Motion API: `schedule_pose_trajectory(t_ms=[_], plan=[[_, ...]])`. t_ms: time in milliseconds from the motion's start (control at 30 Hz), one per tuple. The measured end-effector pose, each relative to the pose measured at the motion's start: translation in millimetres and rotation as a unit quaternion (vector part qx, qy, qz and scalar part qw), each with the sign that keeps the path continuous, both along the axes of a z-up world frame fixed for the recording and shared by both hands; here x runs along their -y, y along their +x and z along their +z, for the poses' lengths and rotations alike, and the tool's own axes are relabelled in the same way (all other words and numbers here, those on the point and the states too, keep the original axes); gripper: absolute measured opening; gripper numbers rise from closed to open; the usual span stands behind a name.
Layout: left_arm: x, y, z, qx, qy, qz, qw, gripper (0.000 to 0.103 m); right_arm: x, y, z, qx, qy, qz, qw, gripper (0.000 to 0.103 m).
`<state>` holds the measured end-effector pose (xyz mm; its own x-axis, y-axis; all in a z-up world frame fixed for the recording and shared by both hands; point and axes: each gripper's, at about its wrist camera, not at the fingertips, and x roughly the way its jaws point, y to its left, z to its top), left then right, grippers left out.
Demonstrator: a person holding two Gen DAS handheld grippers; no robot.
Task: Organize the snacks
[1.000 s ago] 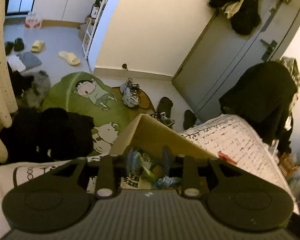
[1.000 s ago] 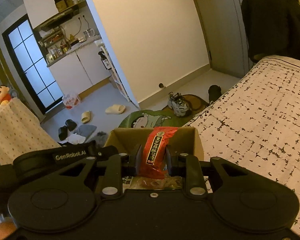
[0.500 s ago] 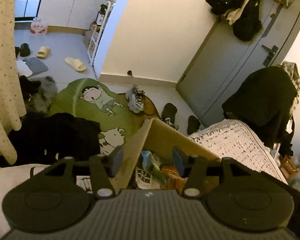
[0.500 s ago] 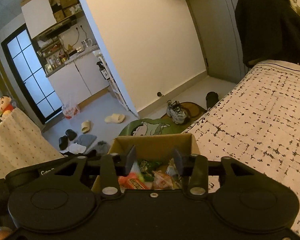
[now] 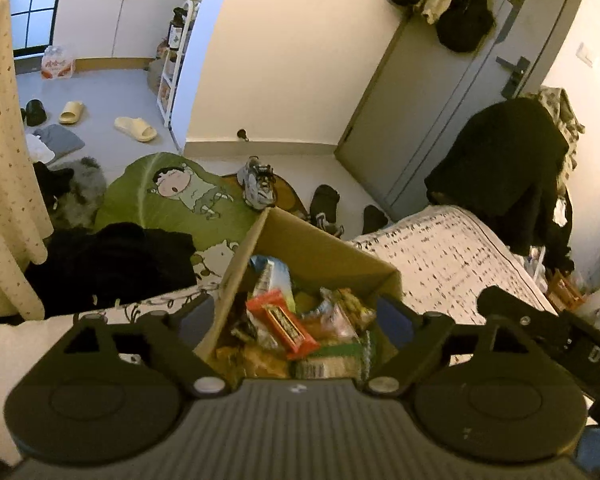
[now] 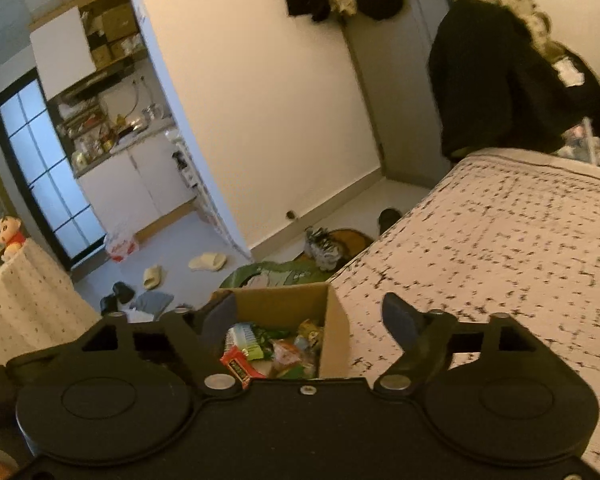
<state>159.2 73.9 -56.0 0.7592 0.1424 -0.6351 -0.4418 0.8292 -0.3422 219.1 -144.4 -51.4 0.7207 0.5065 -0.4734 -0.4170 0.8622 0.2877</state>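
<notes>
since a second ago both grippers have let go; the red packet (image 5: pixel 281 322) now lies in the cardboard box (image 5: pixel 324 254). left wrist view: left gripper (image 5: pixel 296 316), tilted down over one box on the bed (image 5: pixel 452 256), jaws opening, empty. right wrist view: right gripper (image 6: pixel 312 320) likewise, jaws opening, empty; snacks half hidden, uncountable.

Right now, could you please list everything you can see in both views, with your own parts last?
cardboard box: one, brown, open, on the bed's edge
snack packets: a pile, mixed colours, a red one on top, inside the box
bed cover: one, white with black marks, beside the box
rug: one, green, cartoon print, on the floor
slippers: two, pale yellow, on the floor
door: one, grey, shut
left gripper: black, jaws opening, empty
right gripper: black, jaws opening, empty
</notes>
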Motion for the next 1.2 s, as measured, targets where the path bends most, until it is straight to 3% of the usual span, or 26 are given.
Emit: schedule_pose_trajectory(t_ms=[267,933,1200], plan=[[17.1,-22.1,15.6,0.005,0.003,-0.01,0.9999,0.103,38.7,-25.8,2.5,0.007,0.024,-0.051,0.998,0.102],[52.0,-82.0,28.9,0.009,-0.004,-0.076,0.9971,0.103,75.8,-95.1,6.7,0.052,-0.01,-0.112,0.992,0.103],[54.1,-99.8,35.2,0.013,0.015,-0.095,0.9952,0.103,78.2,-118.6,10.0,0.06,-0.028,-0.087,0.994,0.103]])
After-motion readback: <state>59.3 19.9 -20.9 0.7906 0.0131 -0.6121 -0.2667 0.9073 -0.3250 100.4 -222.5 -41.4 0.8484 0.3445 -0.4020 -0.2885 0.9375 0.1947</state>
